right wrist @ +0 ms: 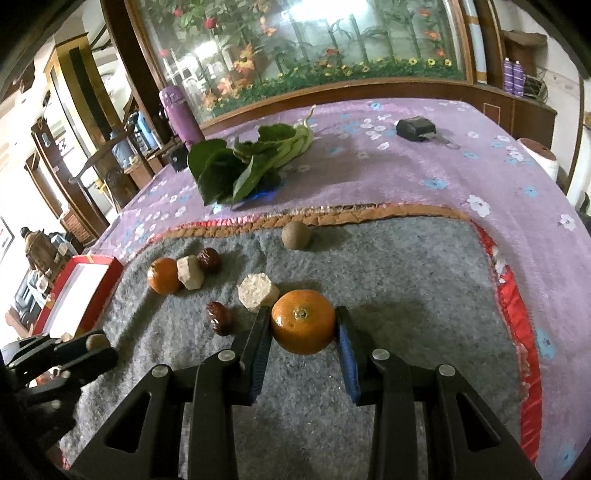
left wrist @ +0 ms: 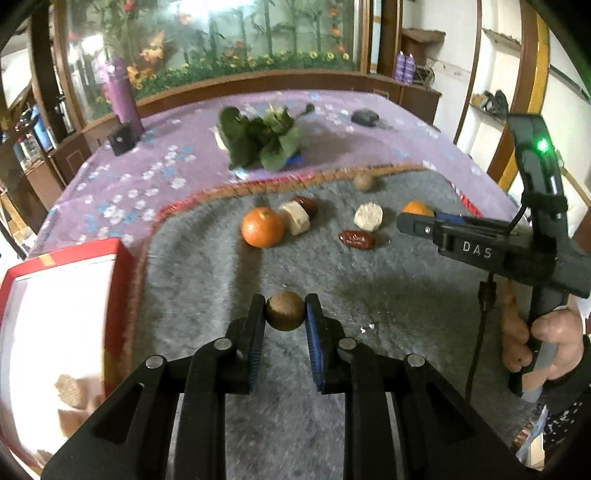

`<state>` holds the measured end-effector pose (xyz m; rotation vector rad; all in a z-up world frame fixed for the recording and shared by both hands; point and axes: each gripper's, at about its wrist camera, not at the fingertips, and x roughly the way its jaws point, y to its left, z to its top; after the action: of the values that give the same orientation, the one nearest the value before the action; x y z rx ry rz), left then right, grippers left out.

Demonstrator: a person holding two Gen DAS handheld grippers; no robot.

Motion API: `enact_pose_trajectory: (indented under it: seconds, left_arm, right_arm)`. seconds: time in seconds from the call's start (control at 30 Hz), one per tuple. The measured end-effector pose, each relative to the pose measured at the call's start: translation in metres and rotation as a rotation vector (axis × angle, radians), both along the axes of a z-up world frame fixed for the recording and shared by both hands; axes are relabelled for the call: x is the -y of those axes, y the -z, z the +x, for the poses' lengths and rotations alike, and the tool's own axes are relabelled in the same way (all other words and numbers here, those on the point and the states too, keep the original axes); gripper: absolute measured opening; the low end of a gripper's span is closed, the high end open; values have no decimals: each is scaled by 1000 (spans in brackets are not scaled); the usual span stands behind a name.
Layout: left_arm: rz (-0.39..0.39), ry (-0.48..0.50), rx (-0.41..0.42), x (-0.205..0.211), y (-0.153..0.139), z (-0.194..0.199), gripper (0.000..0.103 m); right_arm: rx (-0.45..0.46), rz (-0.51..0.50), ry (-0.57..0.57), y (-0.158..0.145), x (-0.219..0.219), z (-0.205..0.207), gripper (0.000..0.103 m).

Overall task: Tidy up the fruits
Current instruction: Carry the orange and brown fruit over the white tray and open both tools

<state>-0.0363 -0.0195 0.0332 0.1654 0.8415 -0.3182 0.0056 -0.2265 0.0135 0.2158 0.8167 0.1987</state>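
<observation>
brown round fruit (left wrist: 285, 311) clamped in left gripper (left wrist: 285, 314) | orange (right wrist: 303, 321) clamped in right gripper (right wrist: 303, 334)

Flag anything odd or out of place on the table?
A bunch of leafy greens lies on the purple floral cloth, off the grey mat that holds the fruit. A few pale crumbs dot the mat. Nothing spilled or damaged.

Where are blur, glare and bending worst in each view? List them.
Left wrist view: red box smeared by motion, its white inside washed out; table edge bowed by the fisheye. Right wrist view: sharper; glare on the glass panel; mat border curved.
</observation>
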Motion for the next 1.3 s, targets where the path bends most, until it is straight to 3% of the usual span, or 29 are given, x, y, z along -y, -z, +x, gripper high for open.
enact_pose_trajectory:
  seconds: [0.23,0.47,0.6,0.8,1.17,1.3]
  left_arm:
    - [-48,-103,79,-45,-29,-19,19]
    - [-63,-283,153,-123,-47,-33,19]
    - [-35,-383,159,-165,-42,-34,19]
    - [13,-529,124,-223,-20,-32,19]
    - [15,-622,12,-255,17,-26,19]
    - [9,-651,-25,-256,20,-28,19]
  right_arm:
    - [19,63,-103,-20,-50,-11,34]
    - [0,89,-346,-32,-168,-11,34]
    - [-14,89,-459,-31,-235,-15,34]
    - [-27,57,-553,-25,-297,-23,33]
    - [-47,-6,-620,-6,-334,-30,34]
    - [-57,41,-637,-10,-332,-34,37]
